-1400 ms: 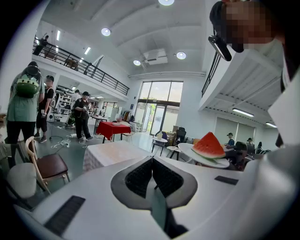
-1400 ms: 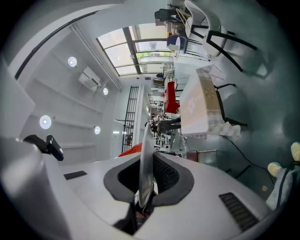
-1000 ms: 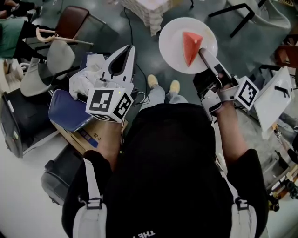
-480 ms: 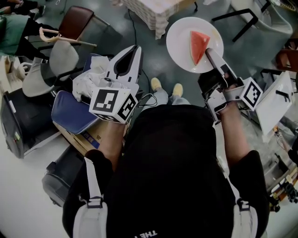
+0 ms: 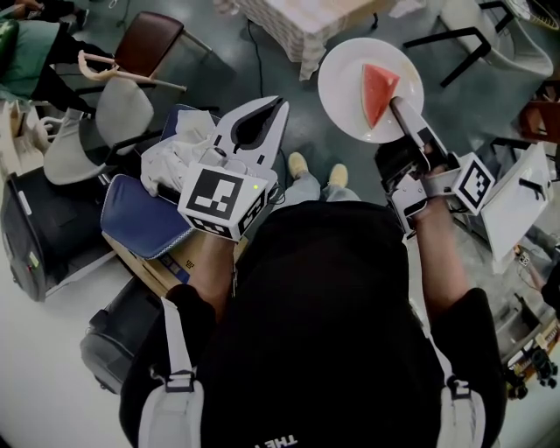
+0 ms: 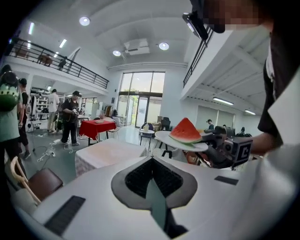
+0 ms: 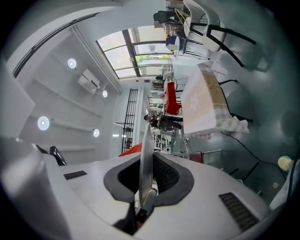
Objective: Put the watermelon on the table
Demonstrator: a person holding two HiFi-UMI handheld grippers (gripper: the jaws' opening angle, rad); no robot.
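Note:
A red wedge of watermelon (image 5: 379, 92) lies on a round white plate (image 5: 346, 83), held out level over the floor. My right gripper (image 5: 395, 103) is shut on the plate's near rim. In the right gripper view the plate (image 7: 146, 150) runs edge-on between the jaws, with the watermelon (image 7: 131, 150) red behind it. A table (image 5: 297, 22) under a pale cloth stands just beyond the plate. My left gripper (image 5: 280, 102) hangs at the left, jaws together and empty. Its own view shows the watermelon (image 6: 185, 131) and plate (image 6: 164, 137) off to its right, past the table (image 6: 110, 152).
On the floor at the left are a brown chair (image 5: 153, 39), a grey chair (image 5: 105, 114), a blue cushion (image 5: 140, 214), a cardboard box (image 5: 179, 258) and black bags (image 5: 39, 227). Black chair legs (image 5: 455, 39) stand at the upper right. People stand by a red table (image 6: 96, 126) farther off.
The plate and my right gripper have drifted up and right in the head view, closer to the clothed table. My left gripper has rolled and now points more to the right.

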